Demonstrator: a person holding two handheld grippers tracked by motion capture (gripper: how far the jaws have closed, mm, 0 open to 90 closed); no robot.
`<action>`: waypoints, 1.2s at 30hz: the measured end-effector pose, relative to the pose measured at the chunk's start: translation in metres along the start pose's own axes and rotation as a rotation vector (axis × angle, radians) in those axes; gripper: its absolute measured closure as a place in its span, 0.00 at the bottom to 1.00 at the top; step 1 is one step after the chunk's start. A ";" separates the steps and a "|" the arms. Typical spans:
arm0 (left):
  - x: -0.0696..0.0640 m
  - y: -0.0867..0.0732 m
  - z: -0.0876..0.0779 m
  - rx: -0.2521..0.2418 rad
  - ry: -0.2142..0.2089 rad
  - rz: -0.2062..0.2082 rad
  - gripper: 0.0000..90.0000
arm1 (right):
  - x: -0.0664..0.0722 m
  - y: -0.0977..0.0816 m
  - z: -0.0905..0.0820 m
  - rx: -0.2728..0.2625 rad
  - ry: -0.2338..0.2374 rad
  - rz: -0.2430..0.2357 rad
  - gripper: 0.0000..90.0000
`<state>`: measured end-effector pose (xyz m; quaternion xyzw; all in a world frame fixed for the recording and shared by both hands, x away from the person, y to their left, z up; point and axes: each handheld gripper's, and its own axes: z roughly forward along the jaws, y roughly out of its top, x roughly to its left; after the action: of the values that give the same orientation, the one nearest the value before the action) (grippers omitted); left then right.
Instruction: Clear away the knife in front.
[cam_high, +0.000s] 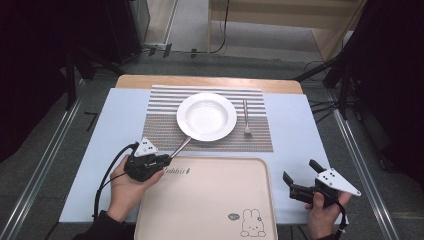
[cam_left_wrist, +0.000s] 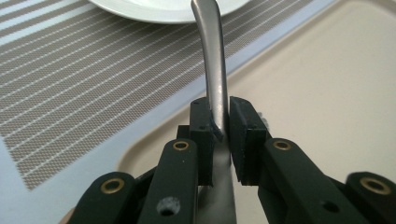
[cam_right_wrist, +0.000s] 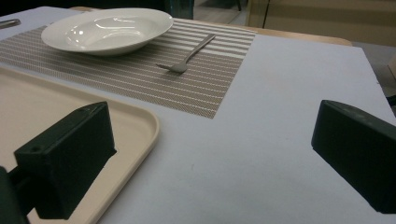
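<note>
**Steel utensil clamped in left gripper at tray's far-left corner**

Steel handle of a utensil (cam_left_wrist: 215, 74) sits between the pads of the left gripper (cam_left_wrist: 220, 123); both pads press on it, so the jaws are closed on the handle. In the left gripper view the handle runs up from the jaws toward the rim of the white plate (cam_left_wrist: 163, 11). The utensil's working end cannot be told: in that view it is cut off at the top edge, and in the high view it lies at the plate's near-left rim.

High view: left gripper (cam_high: 167, 159) is held over the far-left corner of the beige tray (cam_high: 210, 200). The utensil (cam_high: 181, 146) slants from it up and right across the striped placemat (cam_high: 160, 125) to the plate (cam_high: 206, 116). Whether its tip touches the plate cannot be told.

Right gripper (cam_high: 300, 176) is held off the tray's right edge, over the pale blue table cover (cam_high: 295, 130). Its jaws stand wide apart with nothing between them; the right gripper view confirms this, showing bare cover between the two black pads (cam_right_wrist: 70, 158).

Fork (cam_high: 246, 120) lies on the placemat just right of the plate, apart from it, tines toward the near side. Tray surface carries a printed rabbit (cam_high: 252, 223) near its front right corner.
</note>
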<state>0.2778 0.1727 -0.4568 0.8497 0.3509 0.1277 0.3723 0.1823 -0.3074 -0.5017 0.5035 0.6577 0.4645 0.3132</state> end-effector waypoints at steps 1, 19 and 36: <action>-0.003 -0.002 0.001 0.003 -0.003 0.005 0.88 | 0.000 0.000 0.000 -0.001 0.001 -0.003 0.00; -0.031 -0.029 0.015 0.044 -0.043 0.025 0.88 | 0.000 0.000 0.000 0.000 0.000 -0.002 0.00; -0.050 -0.038 0.019 0.116 -0.035 0.042 0.88 | 0.001 0.000 0.001 0.004 0.002 -0.004 0.00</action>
<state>0.2323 0.1460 -0.4952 0.8791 0.3330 0.1000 0.3259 0.1827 -0.3062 -0.5023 0.5024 0.6600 0.4629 0.3126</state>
